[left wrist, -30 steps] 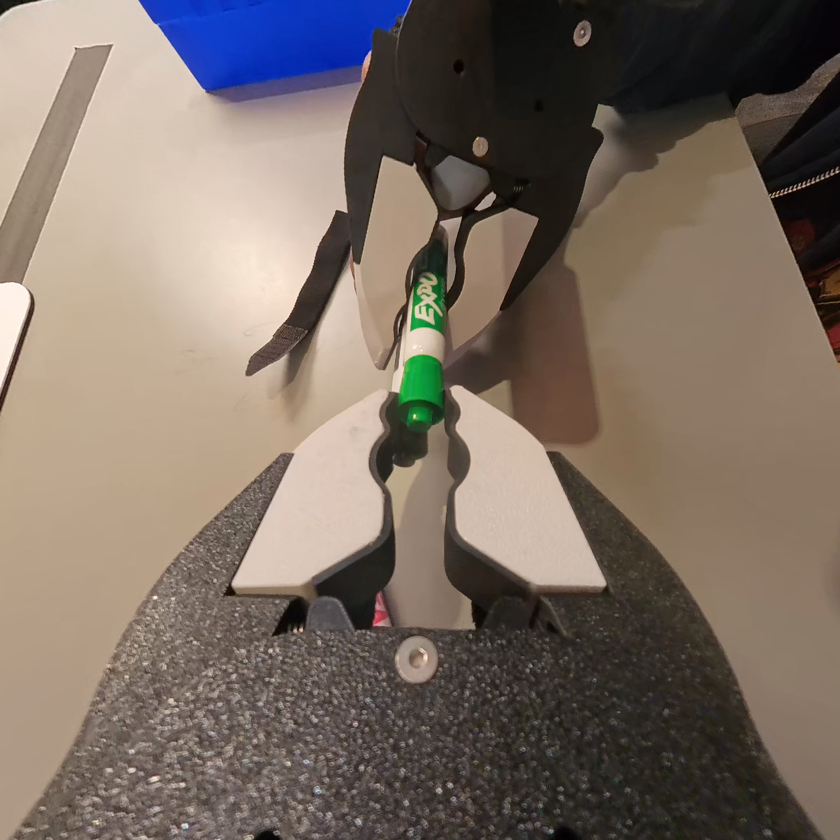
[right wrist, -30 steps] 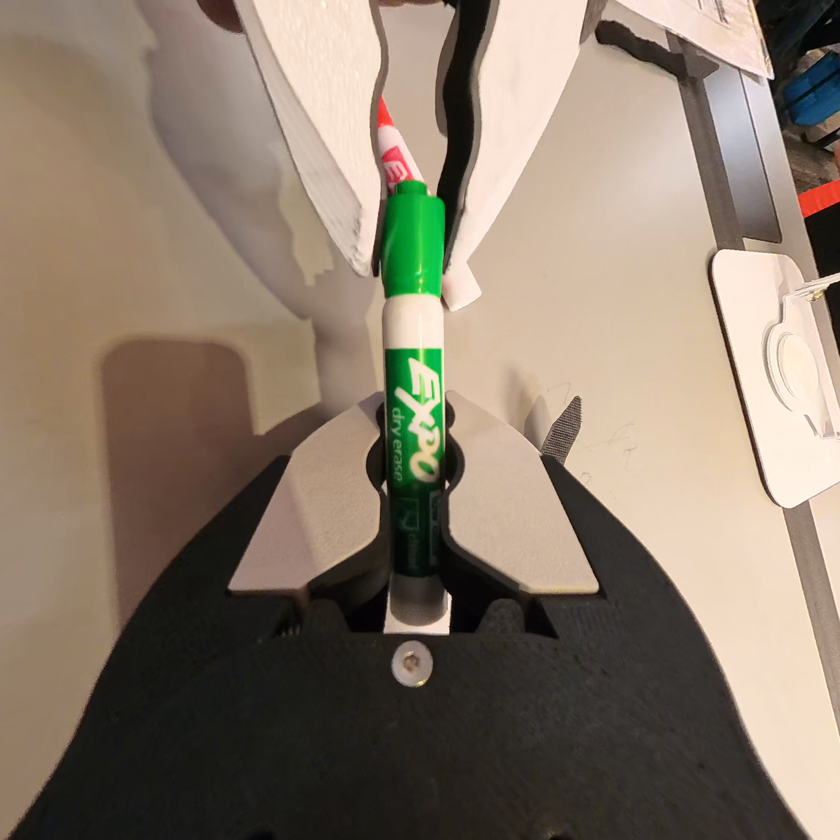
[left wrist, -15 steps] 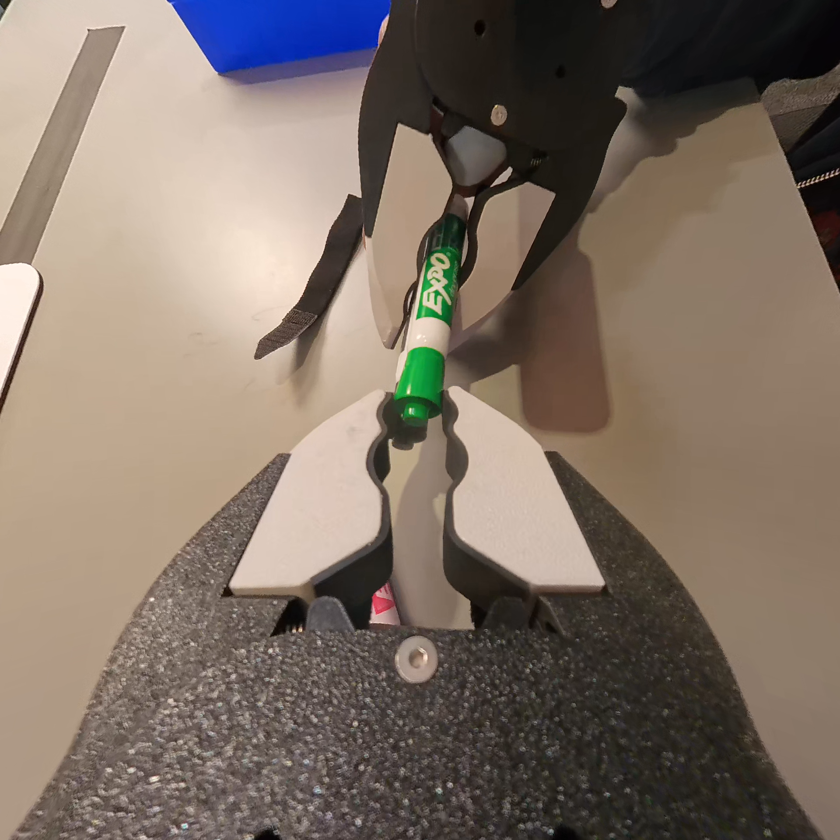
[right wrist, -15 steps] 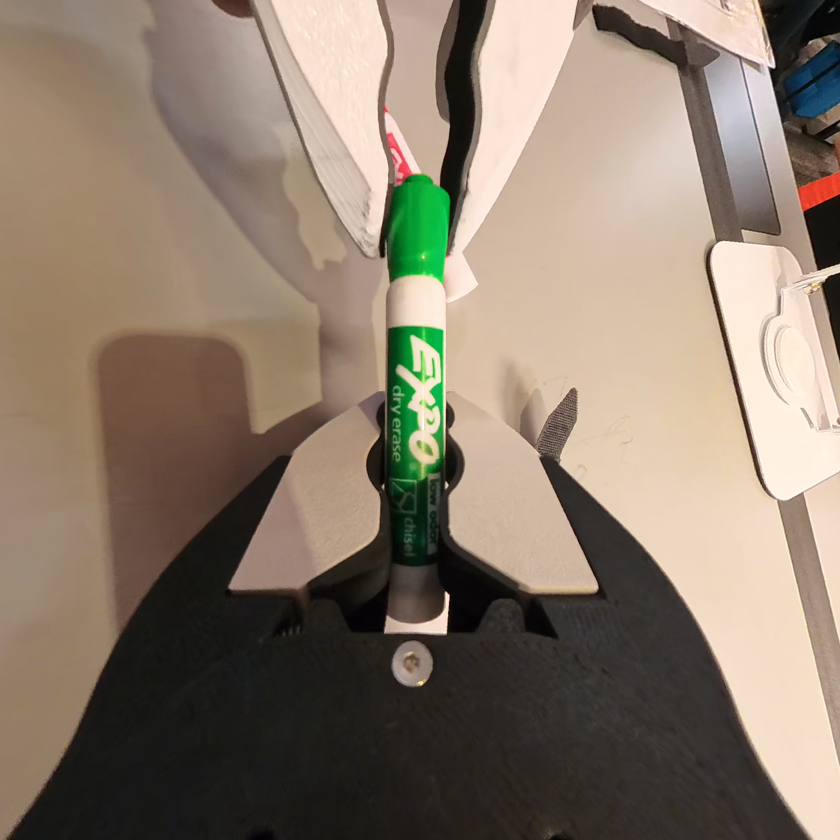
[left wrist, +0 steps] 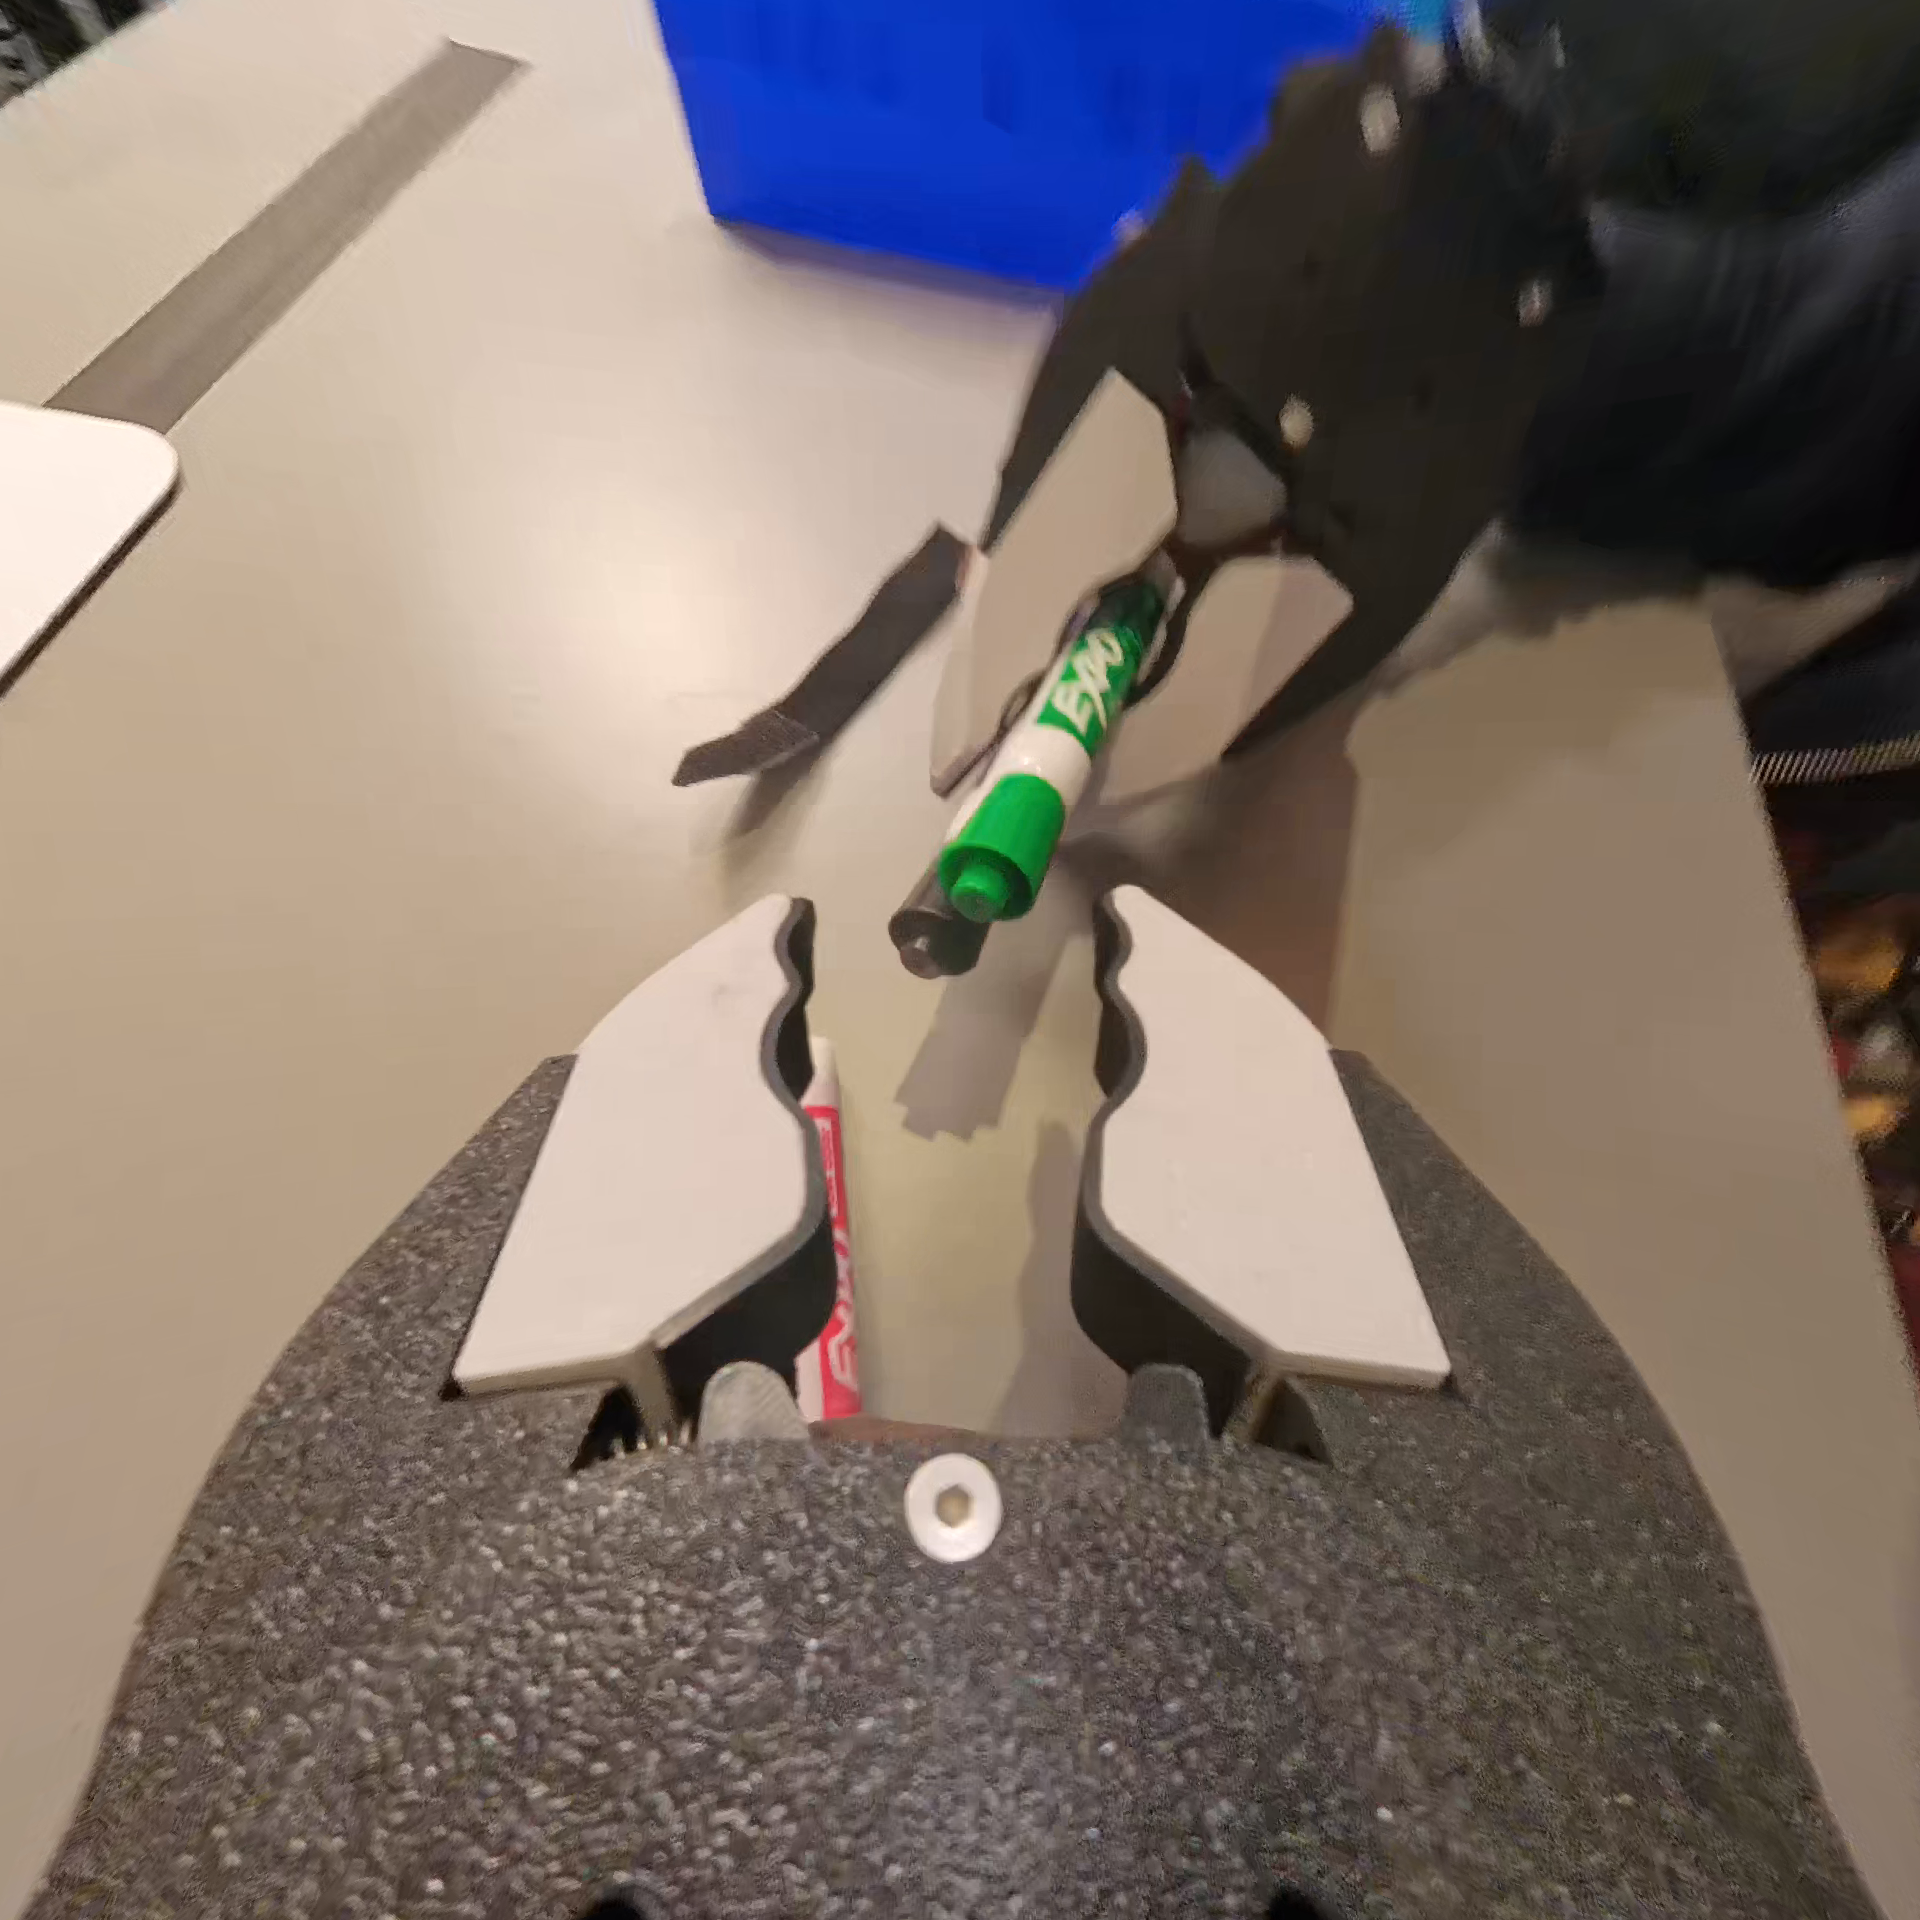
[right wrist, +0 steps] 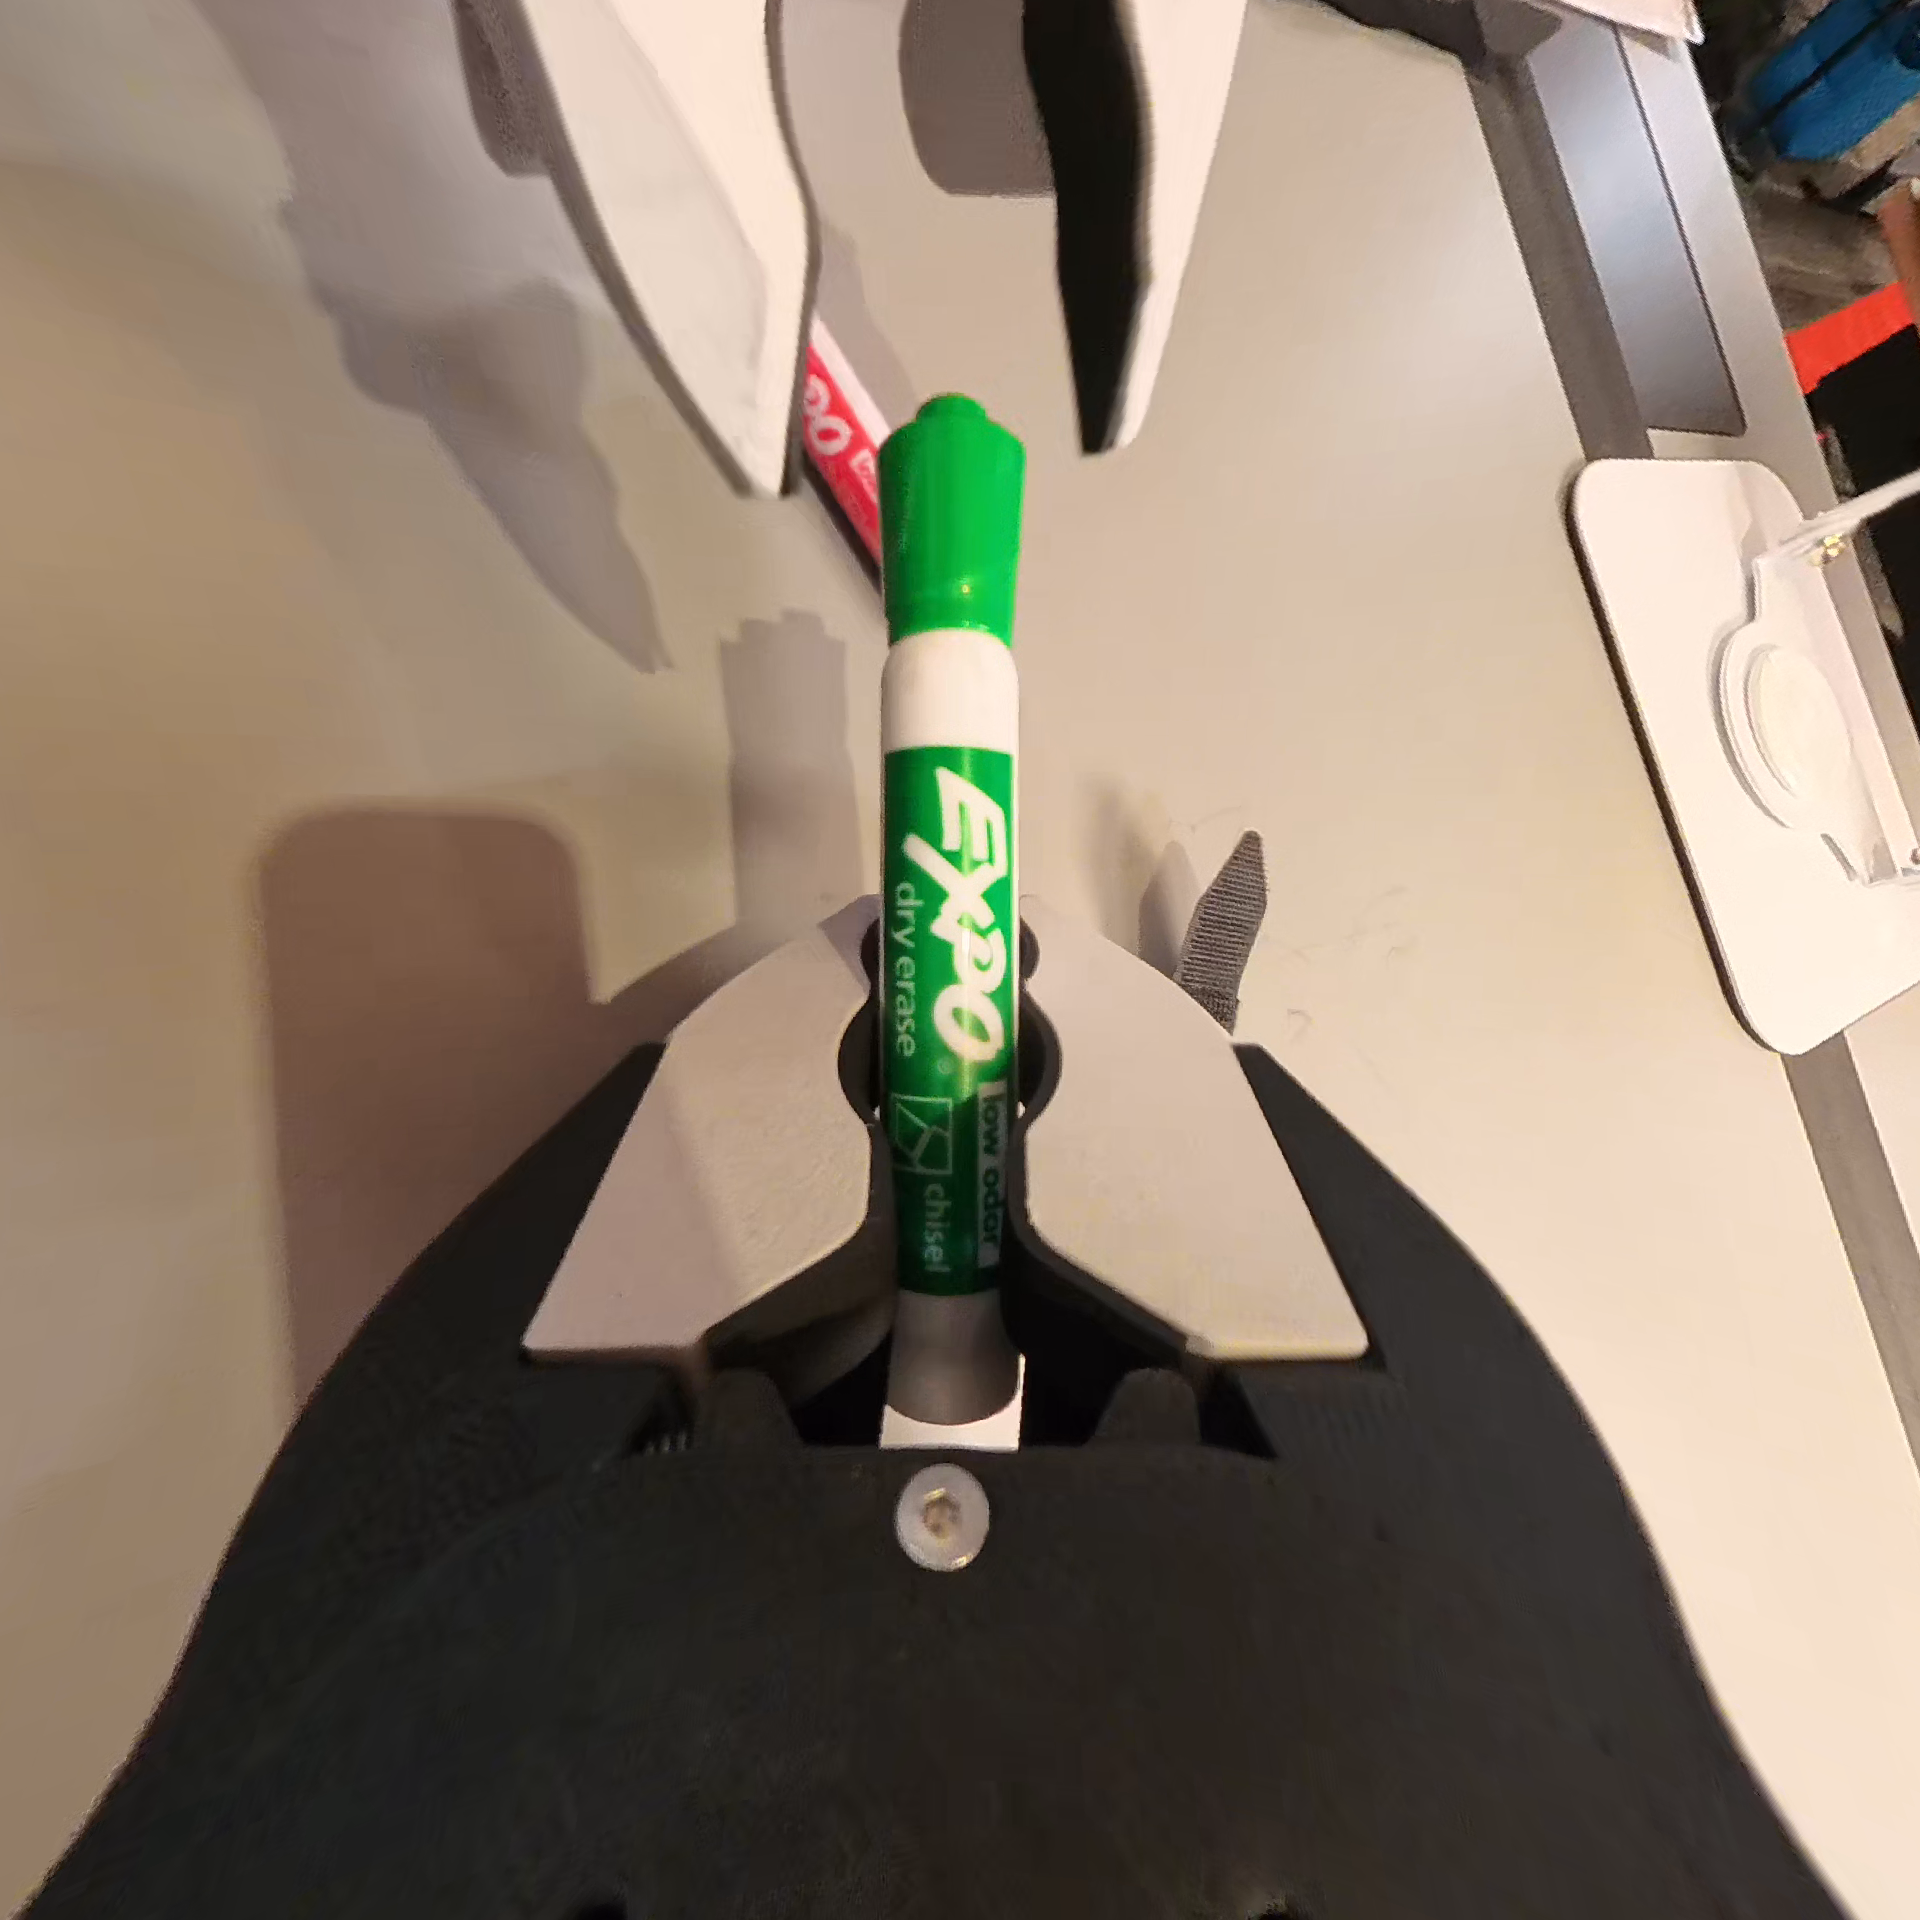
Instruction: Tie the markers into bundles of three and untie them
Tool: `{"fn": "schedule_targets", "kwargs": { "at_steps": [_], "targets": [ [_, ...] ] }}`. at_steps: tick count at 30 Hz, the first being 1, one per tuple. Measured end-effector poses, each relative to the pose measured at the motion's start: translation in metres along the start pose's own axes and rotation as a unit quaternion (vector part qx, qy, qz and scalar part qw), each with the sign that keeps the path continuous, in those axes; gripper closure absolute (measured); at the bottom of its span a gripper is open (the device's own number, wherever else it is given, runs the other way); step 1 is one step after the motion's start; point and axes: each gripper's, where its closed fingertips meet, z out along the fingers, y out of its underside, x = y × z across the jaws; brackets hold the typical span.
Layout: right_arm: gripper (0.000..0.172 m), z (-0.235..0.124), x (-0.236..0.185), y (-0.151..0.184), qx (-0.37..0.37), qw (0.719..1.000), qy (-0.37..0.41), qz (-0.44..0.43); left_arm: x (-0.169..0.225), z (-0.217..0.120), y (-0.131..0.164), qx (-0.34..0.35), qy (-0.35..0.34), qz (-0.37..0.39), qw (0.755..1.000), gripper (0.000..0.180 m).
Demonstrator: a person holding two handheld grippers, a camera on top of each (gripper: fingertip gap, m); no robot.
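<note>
The green marker (right wrist: 948, 831) is clamped in the right tongs (right wrist: 945, 935), both pads pressed on its barrel, and a black marker (left wrist: 930, 940) is seen directly beneath it. Their long axis points cap-first toward the mouth of the left tongs (left wrist: 951, 914), which stand wide apart, gripping nothing. A red marker (left wrist: 831, 1195) lies on the bench (left wrist: 416, 727) under the left tongs, beside the left finger (left wrist: 665, 1143). Three markers and one black hook-and-loop strap (left wrist: 831, 665), lying flat on the bench, are counted.
</note>
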Motion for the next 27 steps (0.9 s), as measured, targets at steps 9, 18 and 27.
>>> {"fn": "schedule_targets", "kwargs": {
  "at_steps": [9, 18, 27],
  "targets": [
    [0.153, -0.002, 0.012, 0.007, -0.012, 0.999, 0.011, 0.039, -0.025, -0.007, -0.028, 0.212, -0.024, -0.329, 0.920, 0.107],
    [0.153, -0.002, 0.021, 0.006, -0.011, 0.997, 0.029, 0.071, -0.030, -0.025, -0.045, 0.303, -0.028, -0.397, 0.866, 0.104],
    [0.153, -0.007, 0.029, -0.002, 0.002, 0.992, 0.053, 0.112, -0.023, -0.003, -0.037, 0.325, -0.006, -0.455, 0.829, 0.104]
  ]
}}
